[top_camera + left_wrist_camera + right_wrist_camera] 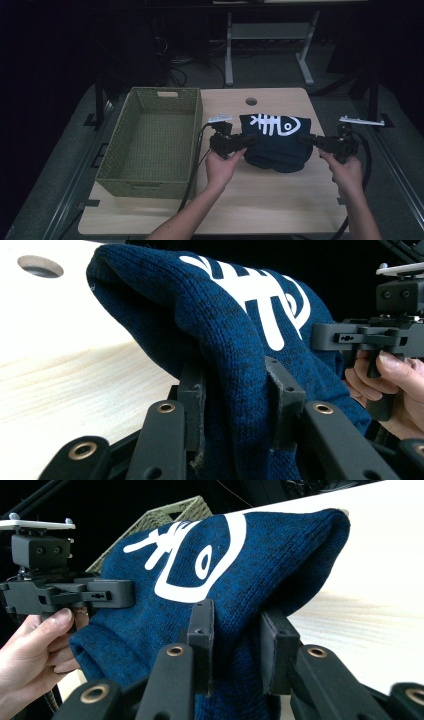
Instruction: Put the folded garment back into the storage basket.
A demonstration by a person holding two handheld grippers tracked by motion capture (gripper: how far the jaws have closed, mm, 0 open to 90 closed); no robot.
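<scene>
A folded navy knit sweater [275,142] with a white fish-skeleton print lies on the light wooden table [260,200]. My left gripper [250,141] is shut on the sweater's left edge; the left gripper view has thick blue knit [235,405] pinched between the two jaws. At the sweater's right edge my right gripper [306,140] is shut on the fabric [235,650] in the same way. The sweater [225,575] bulges up between both grips. Each gripper view also catches the other hand and its gripper farther off.
An empty olive woven basket [155,142] stands on the table's left side, close beside the left hand. A round cable hole [251,101] sits near the table's far edge. Bare tabletop lies in front of the sweater. Dark floor and desk legs lie beyond.
</scene>
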